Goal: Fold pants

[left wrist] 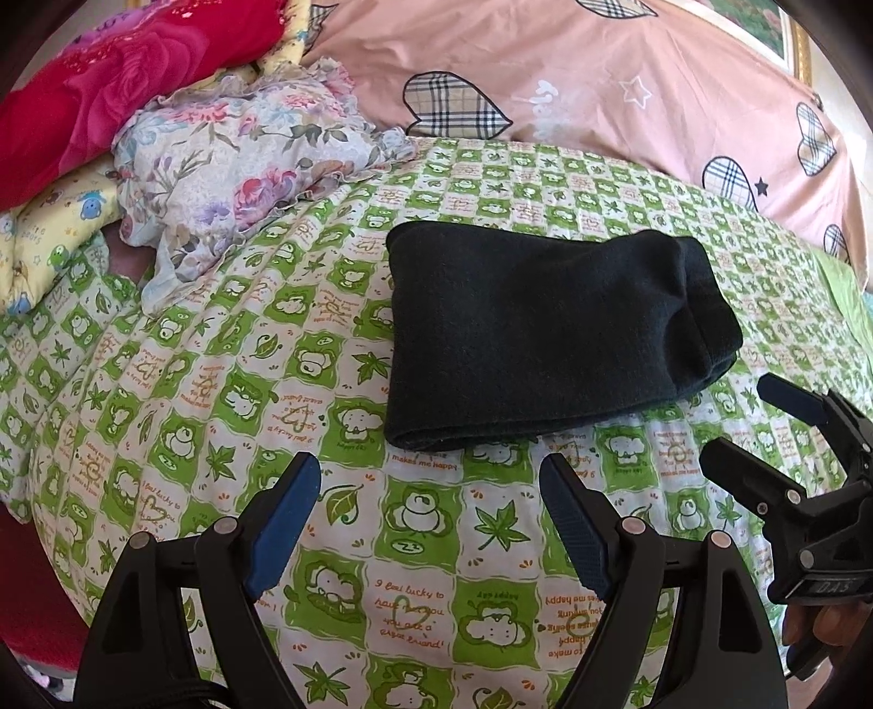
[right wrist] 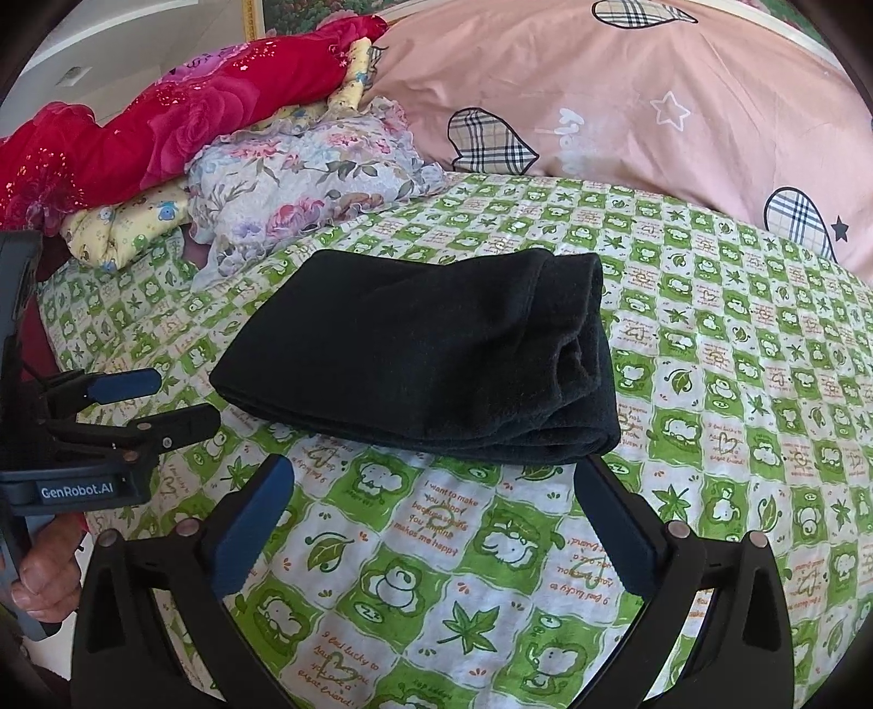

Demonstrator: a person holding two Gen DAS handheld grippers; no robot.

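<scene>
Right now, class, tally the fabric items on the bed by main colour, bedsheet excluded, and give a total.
Black: 1, folded pants
Red: 1, rose blanket
Pink: 1, heart-patterned quilt
Pale floral: 1, ruffled cloth
Yellow: 1, cartoon-print cloth
Total: 5

Folded pants (right wrist: 414,349): inner layers hidden under the top fold; layer count at the bunched right end cannot be told.
Bed sheet (right wrist: 709,382) beneath the pants covered.
Yellow cartoon quilt (right wrist: 125,229), left of the pants, mostly buried under the red blanket (right wrist: 163,125).
Framed picture (left wrist: 764,27) cut by the frame edge.
Left tongs (right wrist: 158,403): body cut off at the left edge.
</scene>
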